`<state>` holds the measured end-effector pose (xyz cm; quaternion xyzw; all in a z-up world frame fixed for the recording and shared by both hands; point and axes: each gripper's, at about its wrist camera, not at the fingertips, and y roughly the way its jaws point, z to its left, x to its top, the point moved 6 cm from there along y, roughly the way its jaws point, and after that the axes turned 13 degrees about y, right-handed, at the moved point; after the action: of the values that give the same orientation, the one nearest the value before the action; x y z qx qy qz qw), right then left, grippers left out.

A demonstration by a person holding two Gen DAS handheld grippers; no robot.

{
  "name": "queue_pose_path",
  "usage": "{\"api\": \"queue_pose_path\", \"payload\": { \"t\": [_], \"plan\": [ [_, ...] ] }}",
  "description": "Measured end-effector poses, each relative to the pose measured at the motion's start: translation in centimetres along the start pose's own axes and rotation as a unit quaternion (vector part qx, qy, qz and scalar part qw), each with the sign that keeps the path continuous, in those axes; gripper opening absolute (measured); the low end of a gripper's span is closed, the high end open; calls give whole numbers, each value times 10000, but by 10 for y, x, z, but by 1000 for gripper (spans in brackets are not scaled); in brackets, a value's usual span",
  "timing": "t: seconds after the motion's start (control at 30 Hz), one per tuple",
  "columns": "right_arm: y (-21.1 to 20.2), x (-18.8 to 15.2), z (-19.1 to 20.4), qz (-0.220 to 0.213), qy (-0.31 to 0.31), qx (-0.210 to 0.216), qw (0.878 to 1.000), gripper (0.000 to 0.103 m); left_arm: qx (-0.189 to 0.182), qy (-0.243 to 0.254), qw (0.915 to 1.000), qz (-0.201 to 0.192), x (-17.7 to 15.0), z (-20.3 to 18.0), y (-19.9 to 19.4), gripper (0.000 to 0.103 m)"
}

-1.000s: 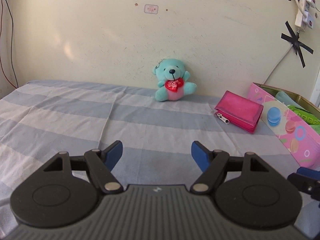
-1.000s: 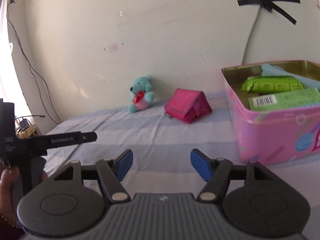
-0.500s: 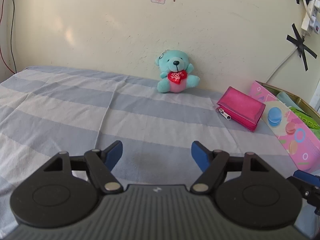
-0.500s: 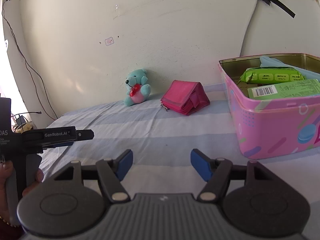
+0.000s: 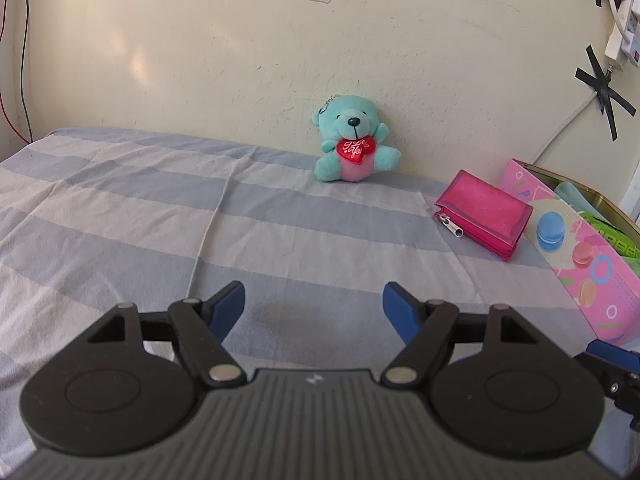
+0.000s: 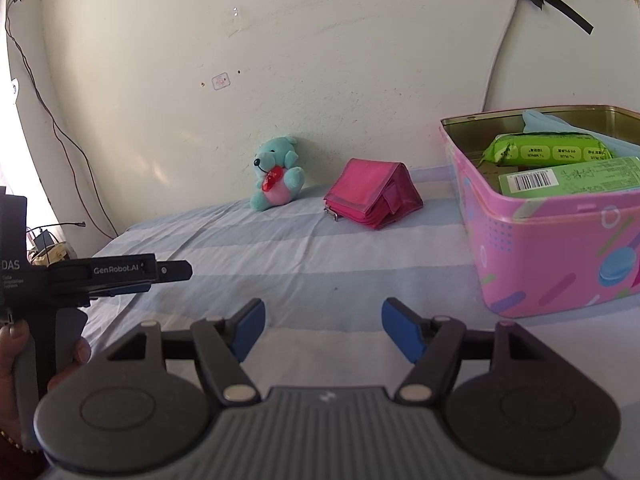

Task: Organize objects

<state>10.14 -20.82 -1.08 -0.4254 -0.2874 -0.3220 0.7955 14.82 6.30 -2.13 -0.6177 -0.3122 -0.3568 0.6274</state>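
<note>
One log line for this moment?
left gripper: open, empty | right gripper: open, empty | teddy, wallet: on bed | tin: open

Home bedroom: striped bedsheet (image 5: 160, 208), teddy bear (image 5: 354, 140).

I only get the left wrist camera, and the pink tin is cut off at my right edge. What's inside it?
Observer: In the right wrist view the pink tin has no lid on, and a green wipes pack lies on top inside.
Operator: Anything else in there?
Observer: A green box with a barcode lies in front of the pack, nearer the camera.
Operator: And the right tool? I only see a sliver of it.
Observer: The right tool is open and empty, above the striped sheet, left of the tin.
</note>
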Motion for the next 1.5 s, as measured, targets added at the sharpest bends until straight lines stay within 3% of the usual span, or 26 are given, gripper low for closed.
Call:
{"api": "queue_pose_path", "payload": {
  "t": [1.5],
  "plan": [
    [1,0,1,15,-10,22,10000,67,19,-65,9999,79,0,2,1,78]
  ]
}}
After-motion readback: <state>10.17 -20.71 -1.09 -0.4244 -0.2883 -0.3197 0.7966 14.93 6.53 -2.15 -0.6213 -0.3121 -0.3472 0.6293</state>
